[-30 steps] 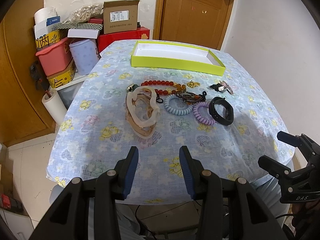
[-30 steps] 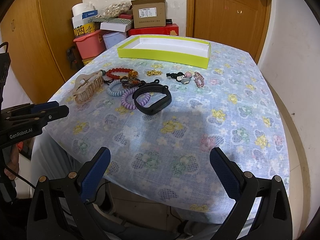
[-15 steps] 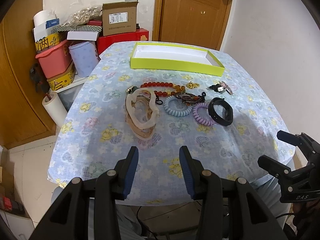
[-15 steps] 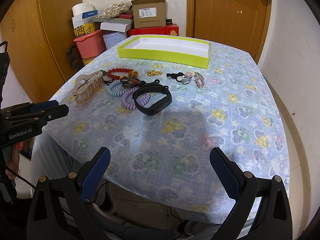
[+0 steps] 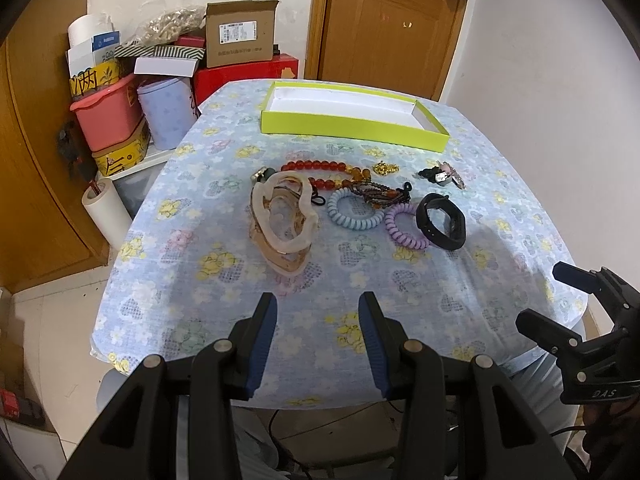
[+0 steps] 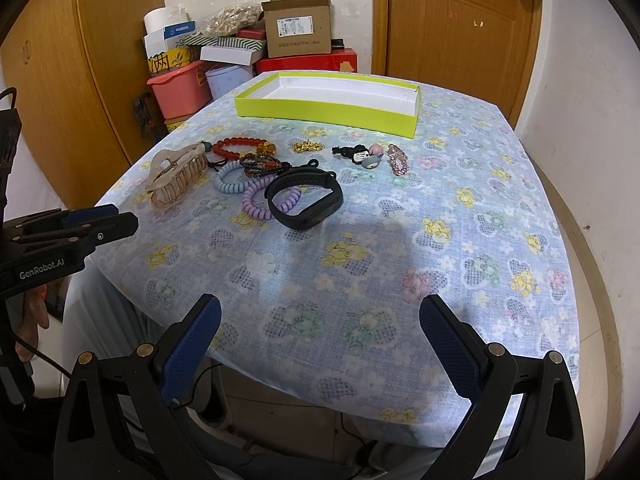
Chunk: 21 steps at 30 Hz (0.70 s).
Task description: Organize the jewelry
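Observation:
Jewelry lies in a row across the middle of the flowered tablecloth: a beige claw clip (image 5: 284,222) (image 6: 178,178), a red bead bracelet (image 5: 320,170) (image 6: 236,147), a blue coil tie (image 5: 354,214), a purple coil tie (image 5: 404,226) (image 6: 260,200), a black wristband (image 5: 442,220) (image 6: 306,200), a gold piece (image 5: 385,168) and small hair clips (image 6: 364,156). Behind them stands an empty yellow-green tray (image 5: 352,124) (image 6: 328,110). My left gripper (image 5: 316,320) is open over the near table edge, nothing between its fingers. My right gripper (image 6: 320,320) is wide open, also empty.
Boxes, a pink bin (image 5: 106,116) and a paper roll (image 5: 106,210) are stacked left of the table against a wooden cabinet. A wooden door (image 5: 388,28) stands behind. The table edge drops off close in front of both grippers.

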Tool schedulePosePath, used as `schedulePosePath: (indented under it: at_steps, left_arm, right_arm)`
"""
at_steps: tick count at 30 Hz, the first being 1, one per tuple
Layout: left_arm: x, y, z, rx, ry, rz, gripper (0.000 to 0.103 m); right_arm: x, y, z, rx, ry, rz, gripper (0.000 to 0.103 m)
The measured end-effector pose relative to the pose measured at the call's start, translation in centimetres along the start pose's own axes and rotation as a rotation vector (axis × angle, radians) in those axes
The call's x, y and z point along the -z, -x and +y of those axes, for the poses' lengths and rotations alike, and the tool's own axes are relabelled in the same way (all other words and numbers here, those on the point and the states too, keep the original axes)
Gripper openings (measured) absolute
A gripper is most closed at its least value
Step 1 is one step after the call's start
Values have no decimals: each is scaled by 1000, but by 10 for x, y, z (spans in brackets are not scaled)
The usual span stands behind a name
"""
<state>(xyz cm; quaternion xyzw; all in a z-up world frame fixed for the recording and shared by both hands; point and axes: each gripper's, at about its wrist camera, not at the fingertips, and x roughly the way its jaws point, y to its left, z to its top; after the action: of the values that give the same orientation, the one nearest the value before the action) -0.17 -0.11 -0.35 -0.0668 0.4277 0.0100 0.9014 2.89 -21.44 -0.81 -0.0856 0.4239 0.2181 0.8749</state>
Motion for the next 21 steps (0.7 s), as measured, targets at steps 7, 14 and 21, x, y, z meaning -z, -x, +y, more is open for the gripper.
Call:
schedulePosePath:
  at_steps: [7,14,21]
  left_arm:
    - [0,0,2,-1,10,-7,44]
    - [-1,-2,4,17,22,-7,44]
    - [-5,-3,6,-5,28,-24,44]
  right_arm:
    - [0,0,0,-1,0,0,100]
    - [-1,-1,0,-3,-1,3,100]
    - [-3,-5,0,-12,0,2,100]
